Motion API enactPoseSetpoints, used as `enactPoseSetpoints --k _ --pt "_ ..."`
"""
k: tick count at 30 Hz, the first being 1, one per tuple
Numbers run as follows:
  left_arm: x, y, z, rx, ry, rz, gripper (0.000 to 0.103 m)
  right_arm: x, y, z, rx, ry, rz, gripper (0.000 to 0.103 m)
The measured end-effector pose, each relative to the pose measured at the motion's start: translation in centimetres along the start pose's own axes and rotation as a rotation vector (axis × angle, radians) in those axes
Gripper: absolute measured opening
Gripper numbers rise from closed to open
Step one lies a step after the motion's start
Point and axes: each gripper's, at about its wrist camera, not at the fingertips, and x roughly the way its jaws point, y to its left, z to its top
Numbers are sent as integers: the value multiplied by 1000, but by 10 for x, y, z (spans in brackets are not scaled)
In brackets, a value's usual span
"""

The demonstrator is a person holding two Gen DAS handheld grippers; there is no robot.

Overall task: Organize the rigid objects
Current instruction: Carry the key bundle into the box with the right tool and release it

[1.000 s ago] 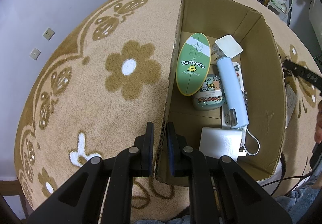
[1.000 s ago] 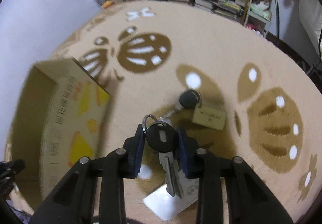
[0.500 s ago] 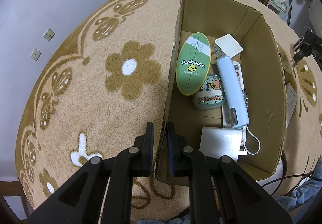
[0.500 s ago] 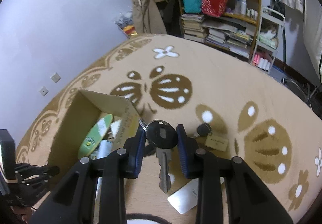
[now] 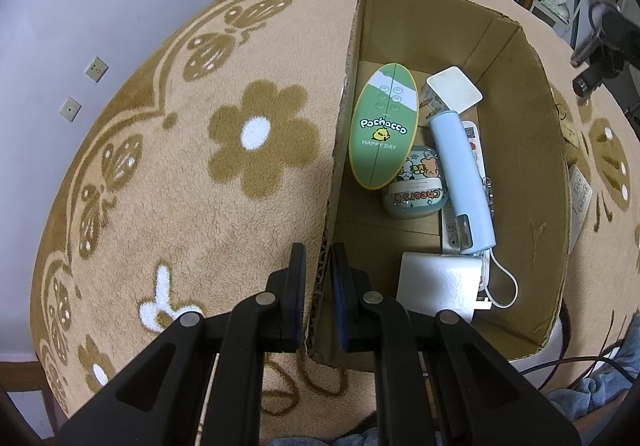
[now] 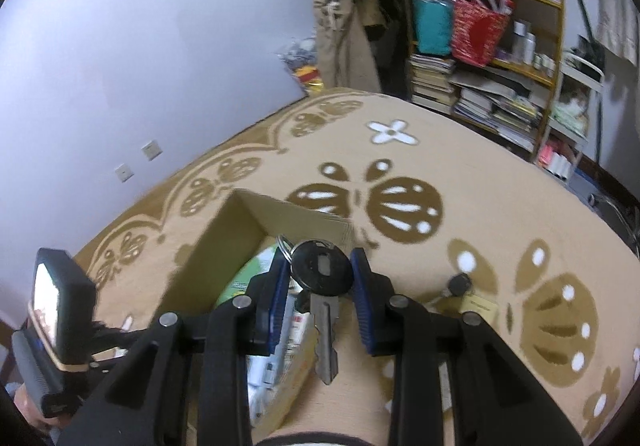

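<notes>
The left tongs (image 5: 318, 278) are clenched on the near side wall of the cardboard box (image 5: 532, 149), one finger outside on the rug (image 5: 180, 173) and one inside, in the lower middle of the left wrist view. That grip looks the same as a second ago, and the box has not shifted. The right tongs (image 6: 320, 286) are grasping a key (image 6: 322, 278) by its round black head, the metal blade hanging down from it in the lower middle of the right wrist view. A second ago this key was low over the rug beside a second key; now it is lifted and carried left, so the open box sits just under and behind it. My judgement is that the pick is done and the drop into the box comes next, with the left side steadying the wall.

The left wrist view alone shows the box contents: a green oval case (image 5: 382, 133) at the left, a small patterned case (image 5: 414, 191) below it, a pale blue tube (image 5: 462, 181) to the right, a white block (image 5: 438, 284) at the lower right. It does not show the held key clearly; only a dark shape at the far right edge. The right wrist view alone shows the second key with its tag (image 6: 476, 306) lying on the rug at the middle right, well apart from the box, so more remains to be collected.
</notes>
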Motion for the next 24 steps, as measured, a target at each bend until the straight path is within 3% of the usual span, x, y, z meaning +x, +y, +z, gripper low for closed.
enactPoseSetpoints --k 10,24 --pt "0 -1 0 1 -1 -4 11 20 41 -5 -81 48 61 32" --pt "0 -1 0 0 -2 -7 11 56 60 -20 -107 138 117 32"
